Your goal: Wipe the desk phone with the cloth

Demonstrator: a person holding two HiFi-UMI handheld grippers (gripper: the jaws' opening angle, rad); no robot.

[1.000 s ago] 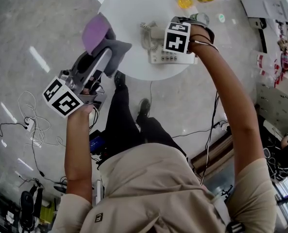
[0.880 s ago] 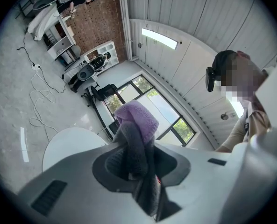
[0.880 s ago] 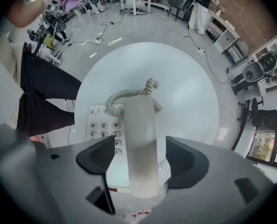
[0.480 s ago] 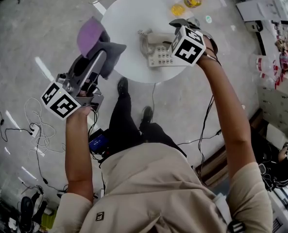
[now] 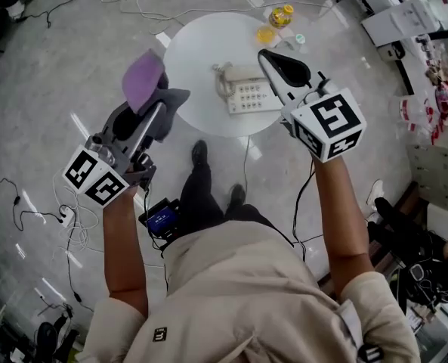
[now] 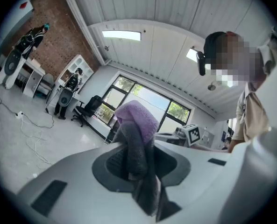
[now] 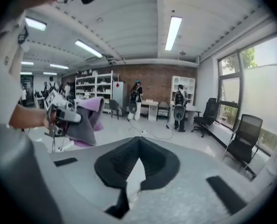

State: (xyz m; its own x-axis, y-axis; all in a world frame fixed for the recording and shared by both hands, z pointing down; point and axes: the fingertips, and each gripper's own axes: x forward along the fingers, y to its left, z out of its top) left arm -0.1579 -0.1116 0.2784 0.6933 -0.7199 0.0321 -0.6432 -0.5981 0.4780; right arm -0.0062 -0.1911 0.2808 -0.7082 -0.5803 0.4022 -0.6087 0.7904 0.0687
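The beige desk phone sits on the round white table, handset on its cradle. My left gripper is held up left of the table, shut on a purple and grey cloth. In the left gripper view the cloth is pinched between the jaws of the left gripper and bulges out in front. My right gripper is raised in the air over the phone's right side. Its jaws have just been closing and now meet with nothing between them, as the right gripper view shows.
A yellow-capped bottle and a small yellow dish stand at the table's far edge. Cables trail over the grey floor at the left. My shoes stand near the table's front edge.
Both grippers have risen well above the table. The right gripper left the phone, rolled so its marker cube faces up, and its jaws closed. The left gripper still holds the cloth.
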